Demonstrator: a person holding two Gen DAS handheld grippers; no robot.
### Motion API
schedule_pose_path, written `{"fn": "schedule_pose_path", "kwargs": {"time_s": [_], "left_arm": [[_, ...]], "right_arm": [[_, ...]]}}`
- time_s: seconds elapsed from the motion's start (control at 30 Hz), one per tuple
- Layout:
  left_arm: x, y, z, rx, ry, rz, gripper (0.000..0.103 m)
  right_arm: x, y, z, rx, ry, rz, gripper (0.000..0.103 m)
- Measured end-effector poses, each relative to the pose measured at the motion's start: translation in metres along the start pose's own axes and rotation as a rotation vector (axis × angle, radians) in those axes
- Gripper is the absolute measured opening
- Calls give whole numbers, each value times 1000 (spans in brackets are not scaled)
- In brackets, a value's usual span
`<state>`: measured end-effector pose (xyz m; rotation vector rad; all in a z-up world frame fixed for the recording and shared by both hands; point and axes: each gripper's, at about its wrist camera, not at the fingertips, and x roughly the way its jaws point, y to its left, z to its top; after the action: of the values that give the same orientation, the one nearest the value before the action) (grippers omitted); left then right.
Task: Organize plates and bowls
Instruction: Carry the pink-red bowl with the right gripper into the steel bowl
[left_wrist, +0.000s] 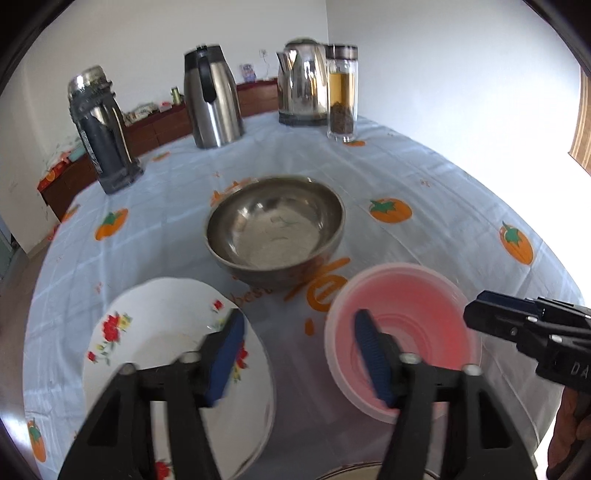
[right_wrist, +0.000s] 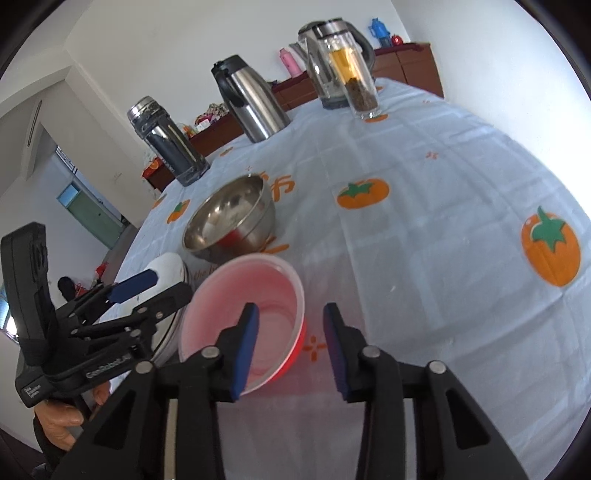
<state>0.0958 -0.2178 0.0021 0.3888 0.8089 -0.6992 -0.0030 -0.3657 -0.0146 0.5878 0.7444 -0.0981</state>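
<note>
A steel bowl (left_wrist: 275, 229) (right_wrist: 231, 219) stands mid-table. In front of it are a white floral plate (left_wrist: 162, 354) at the left and a pink plastic bowl (left_wrist: 402, 332) (right_wrist: 258, 317) at the right. My left gripper (left_wrist: 299, 350) is open, one finger over the plate's right rim, the other over the pink bowl's left rim, holding nothing. My right gripper (right_wrist: 291, 343) is open, straddling the pink bowl's near right rim; it also shows at the right in the left wrist view (left_wrist: 517, 325). The left gripper (right_wrist: 147, 284) shows in the right wrist view over the plate (right_wrist: 170, 266).
At the table's far side stand a dark steel flask (left_wrist: 99, 129), a steel thermos jug (left_wrist: 212, 96), an electric kettle (left_wrist: 301, 81) and a glass tea bottle (left_wrist: 341, 92). The tablecloth (left_wrist: 424, 184) has orange fruit prints. Another rim shows at the bottom edge (left_wrist: 351, 474).
</note>
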Motion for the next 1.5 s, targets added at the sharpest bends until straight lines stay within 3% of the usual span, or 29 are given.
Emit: {"fn": "schedule_pose_path", "kwargs": {"time_s": [0.2, 0.23, 0.3, 0.4, 0.5, 0.67, 0.83, 1.13, 1.5], "left_arm": [[17, -9, -4, 2, 56, -41, 47], [19, -11, -5, 1, 66, -48, 43], [25, -12, -7, -2, 92, -64, 30], [35, -13, -9, -24, 140, -113, 19], [35, -10, -9, -51, 139, -139, 13], [21, -8, -3, -47, 105, -138, 13], [0, 6, 20, -74, 39, -127, 13], [-11, 50, 62, -155, -40, -60, 13], [28, 72, 76, -216, 2, -20, 13]], "right_arm": [[9, 1, -8, -12, 20, -5, 34], [12, 3, -8, -20, 26, -12, 33], [15, 5, -10, -34, 31, -23, 17], [21, 4, -11, -35, 41, -26, 13], [20, 2, -10, -23, 33, -37, 11], [10, 7, 0, -29, 5, -34, 10], [-2, 25, 29, -63, -51, 0, 10], [16, 61, 79, -103, -96, 58, 10], [59, 57, 103, -68, -78, 77, 10]]}}
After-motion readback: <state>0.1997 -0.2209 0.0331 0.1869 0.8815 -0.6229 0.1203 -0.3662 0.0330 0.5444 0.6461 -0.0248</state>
